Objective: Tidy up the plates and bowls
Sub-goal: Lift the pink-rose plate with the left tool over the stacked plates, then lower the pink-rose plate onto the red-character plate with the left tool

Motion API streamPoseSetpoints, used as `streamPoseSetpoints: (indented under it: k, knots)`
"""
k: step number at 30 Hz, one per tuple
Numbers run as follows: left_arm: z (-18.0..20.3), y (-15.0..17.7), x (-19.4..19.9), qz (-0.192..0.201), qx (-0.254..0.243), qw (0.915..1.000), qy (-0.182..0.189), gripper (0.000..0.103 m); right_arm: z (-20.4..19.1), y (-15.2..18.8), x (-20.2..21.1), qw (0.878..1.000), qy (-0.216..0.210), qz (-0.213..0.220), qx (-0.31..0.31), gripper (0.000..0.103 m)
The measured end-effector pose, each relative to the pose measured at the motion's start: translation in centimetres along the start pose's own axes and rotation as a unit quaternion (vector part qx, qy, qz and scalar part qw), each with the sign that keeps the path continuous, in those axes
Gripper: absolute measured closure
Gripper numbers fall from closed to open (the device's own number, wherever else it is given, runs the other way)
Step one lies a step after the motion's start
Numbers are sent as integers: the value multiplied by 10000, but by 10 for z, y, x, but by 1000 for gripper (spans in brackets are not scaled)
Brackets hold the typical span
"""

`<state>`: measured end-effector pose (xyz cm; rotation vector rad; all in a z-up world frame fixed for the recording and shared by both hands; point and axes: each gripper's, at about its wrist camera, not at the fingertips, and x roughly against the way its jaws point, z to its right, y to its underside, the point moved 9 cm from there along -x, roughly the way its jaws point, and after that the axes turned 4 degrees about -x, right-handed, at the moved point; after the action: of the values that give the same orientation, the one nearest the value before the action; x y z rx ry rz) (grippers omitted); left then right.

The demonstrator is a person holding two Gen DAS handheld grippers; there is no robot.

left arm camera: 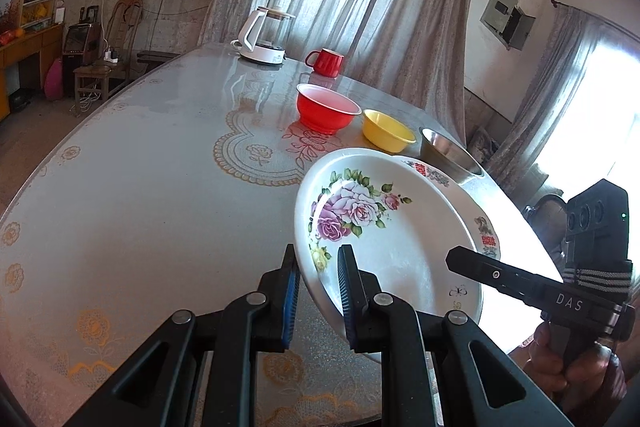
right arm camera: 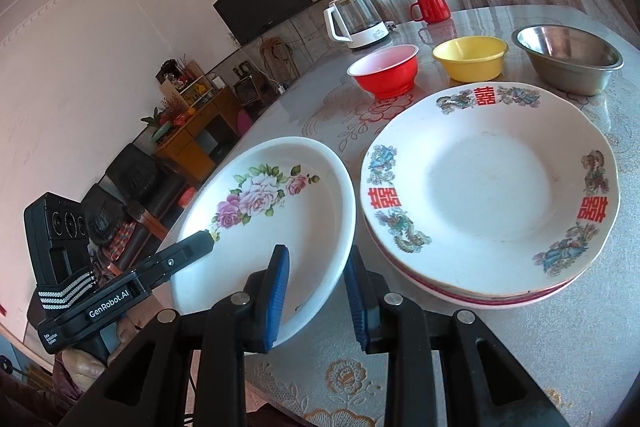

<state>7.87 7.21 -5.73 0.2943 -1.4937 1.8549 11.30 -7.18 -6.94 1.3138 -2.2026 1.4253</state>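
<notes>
The rose plate (right arm camera: 272,223) is pinched at its near rim by both the left gripper (left arm camera: 318,291) and right gripper (right arm camera: 316,291), tilted above the table (left arm camera: 140,187), left of the plate stack (right arm camera: 492,187). Uneven lifting could slip it onto the stack.

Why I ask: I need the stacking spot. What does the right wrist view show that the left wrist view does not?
Only the right wrist view: the whole stack of dragon plates, and the left gripper on the rose plate's far rim. Only the left wrist view: a wall box, a bright window, and the right gripper at the plate's other side. Both: the rose plate, red bowl, yellow bowl, steel bowl, kettle, red mug.
</notes>
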Motion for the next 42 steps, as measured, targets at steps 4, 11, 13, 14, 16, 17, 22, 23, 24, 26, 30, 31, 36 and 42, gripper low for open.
streamPoseSetpoints:
  k: [4, 11, 13, 14, 16, 17, 22, 23, 24, 26, 30, 31, 36, 42]
  knots:
    - [13, -7, -4, 29, -117, 9999, 6, 85, 6, -4, 10, 9999, 93, 115, -81, 75]
    - [33, -18, -13, 29, -296, 9995, 120, 84, 20, -6, 24, 9991, 260, 236, -239, 75]
    - [38, -21, -17, -10, -334, 9994, 132, 84, 25, -8, 27, 9986, 333, 267, -299, 75]
    - [40, -21, -20, -29, -353, 9993, 144, 84, 28, -9, 29, 9984, 352, 283, -339, 75]
    - [44, -23, -26, -57, -396, 9990, 176, 85, 34, -10, 33, 9978, 397, 328, -407, 75]
    - [46, -24, -30, -79, -417, 9989, 194, 84, 36, -11, 35, 9976, 437, 350, -406, 75]
    - [66, -28, -47, -213, -590, 9975, 333, 85, 50, -20, 47, 9956, 607, 508, -499, 75]
    - [71, -30, -50, -211, -639, 9971, 351, 85, 54, -21, 49, 9950, 658, 535, -531, 75]
    - [76, -33, -54, -207, -702, 9967, 363, 84, 59, -22, 51, 9944, 712, 551, -558, 75]
    - [86, -38, -62, -201, -826, 9957, 379, 84, 67, -25, 54, 9930, 819, 574, -632, 75]
    - [100, -45, -79, -276, -1020, 9936, 409, 84, 85, -30, 57, 9894, 1048, 624, -788, 75]
    - [103, -45, -83, -297, -1043, 9932, 415, 84, 89, -31, 58, 9885, 1066, 637, -862, 75]
    - [111, -45, -97, -378, -1173, 9916, 385, 84, 103, -32, 60, 9856, 1160, 666, -1037, 75]
    - [113, -47, -115, -492, -1224, 9906, 364, 84, 111, -38, 64, 9834, 1246, 750, -1088, 75]
